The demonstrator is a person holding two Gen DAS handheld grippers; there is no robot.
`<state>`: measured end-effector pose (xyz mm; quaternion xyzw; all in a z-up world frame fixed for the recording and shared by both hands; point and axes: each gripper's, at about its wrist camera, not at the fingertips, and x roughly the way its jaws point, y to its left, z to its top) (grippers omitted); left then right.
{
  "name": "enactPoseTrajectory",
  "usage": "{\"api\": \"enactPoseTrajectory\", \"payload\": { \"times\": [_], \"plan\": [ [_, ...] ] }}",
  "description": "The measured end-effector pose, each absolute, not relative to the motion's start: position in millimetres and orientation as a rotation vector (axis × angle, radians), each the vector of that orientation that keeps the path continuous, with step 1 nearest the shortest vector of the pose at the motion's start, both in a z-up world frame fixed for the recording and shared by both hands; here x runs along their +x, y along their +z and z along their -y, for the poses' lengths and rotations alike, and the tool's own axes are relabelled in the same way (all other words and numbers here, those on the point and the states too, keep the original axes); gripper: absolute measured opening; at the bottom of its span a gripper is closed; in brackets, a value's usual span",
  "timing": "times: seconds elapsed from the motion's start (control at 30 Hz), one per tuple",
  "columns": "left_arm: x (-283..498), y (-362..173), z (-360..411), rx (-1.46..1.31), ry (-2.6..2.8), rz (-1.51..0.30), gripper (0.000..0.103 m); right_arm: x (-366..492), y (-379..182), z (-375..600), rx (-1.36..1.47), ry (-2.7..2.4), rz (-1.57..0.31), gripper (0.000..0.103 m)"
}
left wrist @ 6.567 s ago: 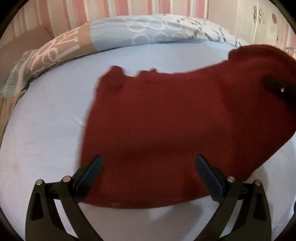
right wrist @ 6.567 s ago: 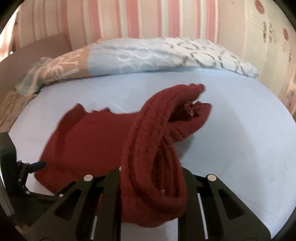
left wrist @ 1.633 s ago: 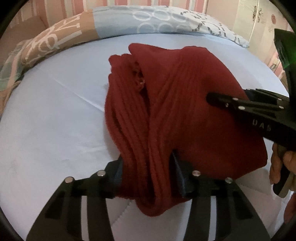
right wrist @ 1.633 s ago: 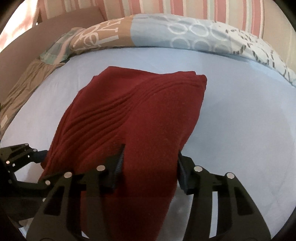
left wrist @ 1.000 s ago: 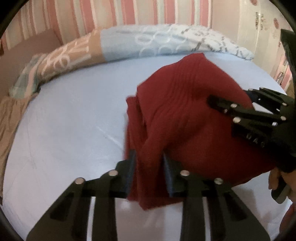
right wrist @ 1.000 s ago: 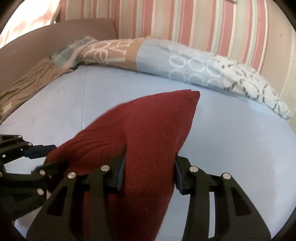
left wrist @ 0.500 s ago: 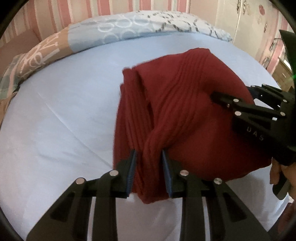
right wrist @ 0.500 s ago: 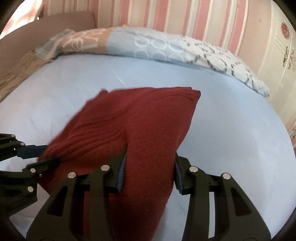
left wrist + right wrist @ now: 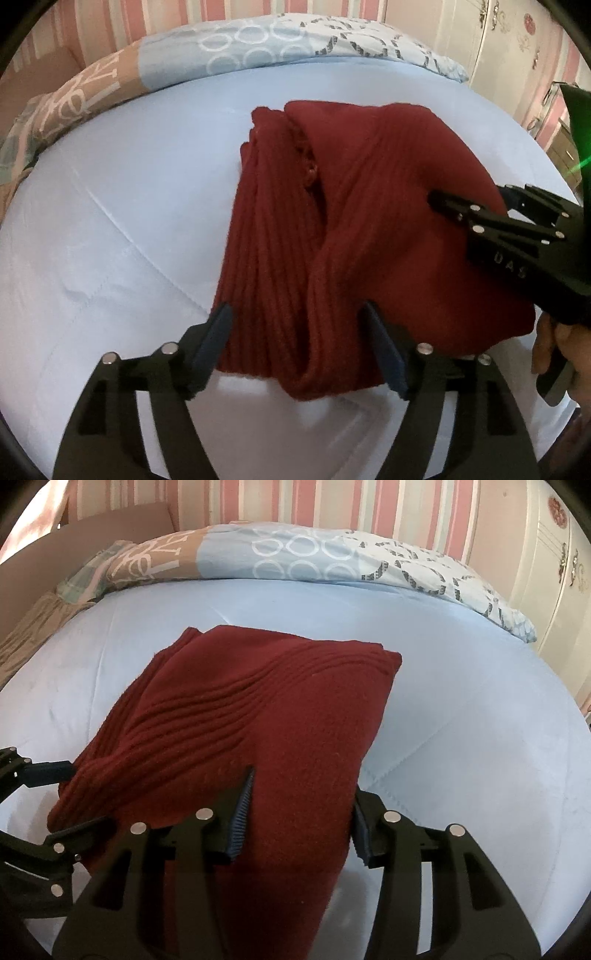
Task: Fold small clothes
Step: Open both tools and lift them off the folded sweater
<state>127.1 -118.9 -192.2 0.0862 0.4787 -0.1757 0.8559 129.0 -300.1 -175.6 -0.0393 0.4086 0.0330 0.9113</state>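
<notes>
A dark red knitted sweater (image 9: pixel 369 206) lies folded on the light blue bed sheet (image 9: pixel 110 240). My left gripper (image 9: pixel 295 325) is at its near edge. The jaws are opening and stand wide on either side of the thick fold without pressing it. In the right wrist view the sweater (image 9: pixel 258 709) runs up between the fingers of my right gripper (image 9: pixel 301 797). Those jaws are starting to open, but the pads still press the cloth. Each gripper shows in the other's view: the right gripper (image 9: pixel 469 192) over the sweater's right side, the left gripper (image 9: pixel 88 794) at its left corner.
A patterned blue, white and tan duvet (image 9: pixel 295 557) lies bunched along the far side of the bed, below a pink striped wall. A white wardrobe (image 9: pixel 561 572) stands at the right. A person's hand (image 9: pixel 554 339) holds the right gripper's handle. Brown fabric (image 9: pixel 26 635) lies at the far left.
The sweater has come down onto the sheet. My left jaws have spread wide and released the fold they pinched. The right jaws still hold the cloth, only slightly wider.
</notes>
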Motion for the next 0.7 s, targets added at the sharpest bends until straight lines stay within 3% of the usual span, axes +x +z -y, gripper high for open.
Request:
{"api": "enactPoseTrajectory", "payload": {
  "times": [0.07, 0.1, 0.37, 0.47, 0.7],
  "plan": [
    [126.5, -193.4, 120.0, 0.209, -0.337, -1.0, 0.095, 128.7, -175.2, 301.2, -0.078, 0.066, -0.845, 0.047],
    [127.4, -194.1, 118.9, 0.21, -0.329, -0.998, 0.097, 127.8, -175.3, 301.4, -0.078, 0.066, -0.845, 0.047],
    [140.2, -211.0, 105.6, 0.094, -0.353, -1.074, 0.102, 127.5, -174.6, 301.5, -0.082, 0.062, -0.848, 0.049],
    [142.5, -214.9, 104.3, 0.08, -0.363, -1.082, 0.102, 129.0, -175.5, 303.3, -0.086, 0.043, -0.846, 0.059],
    [133.0, -204.4, 103.0, 0.092, -0.383, -1.084, 0.101, 127.3, -171.6, 305.8, -0.101, 0.042, -0.839, 0.065]
  ]
}}
